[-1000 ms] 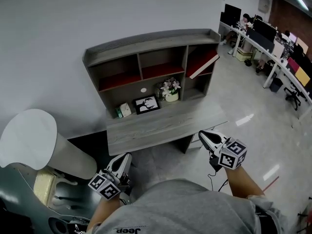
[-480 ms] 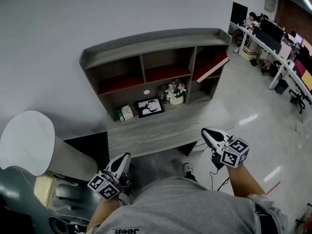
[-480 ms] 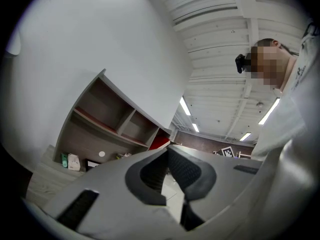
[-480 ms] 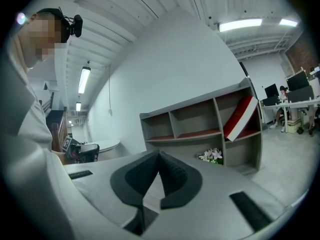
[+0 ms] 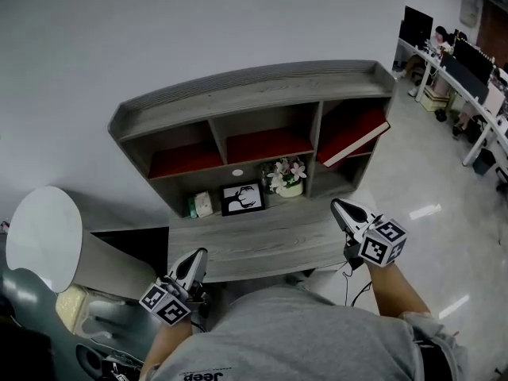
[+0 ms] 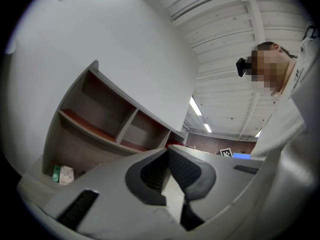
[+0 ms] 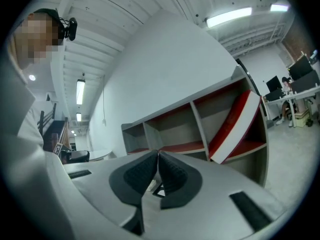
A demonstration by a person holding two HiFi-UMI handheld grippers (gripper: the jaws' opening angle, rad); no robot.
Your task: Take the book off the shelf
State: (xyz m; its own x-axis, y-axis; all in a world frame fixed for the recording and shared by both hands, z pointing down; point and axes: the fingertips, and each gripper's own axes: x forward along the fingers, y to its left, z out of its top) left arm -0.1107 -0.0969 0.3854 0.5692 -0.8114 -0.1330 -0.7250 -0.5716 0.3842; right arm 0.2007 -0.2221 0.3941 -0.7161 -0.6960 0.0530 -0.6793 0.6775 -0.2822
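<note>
A red book with white page edges (image 5: 353, 137) leans tilted in the upper right compartment of the grey shelf unit (image 5: 254, 86); the right gripper view also has the book (image 7: 235, 124), ahead and to the right. My right gripper (image 5: 337, 205) hangs over the desk's front right corner, below the book and apart from it. Its jaws (image 7: 158, 152) are shut with nothing between them. My left gripper (image 5: 197, 254) is low at the desk's front left edge, far from the book. It (image 6: 167, 149) is shut and empty too, facing the shelf's left compartments (image 6: 90, 129).
The shelf stands on a grey desk (image 5: 254, 232) against a white wall. On the desk are a framed picture (image 5: 241, 198), a flower pot (image 5: 287, 177) and small boxes (image 5: 200, 205). A white round-topped piece (image 5: 40, 236) stands at left. Office desks with people (image 5: 468, 70) are far right.
The shelf and desk have come closer and lower in the head view. Both grippers moved forward to the desk's front edge, the right one now over its corner.
</note>
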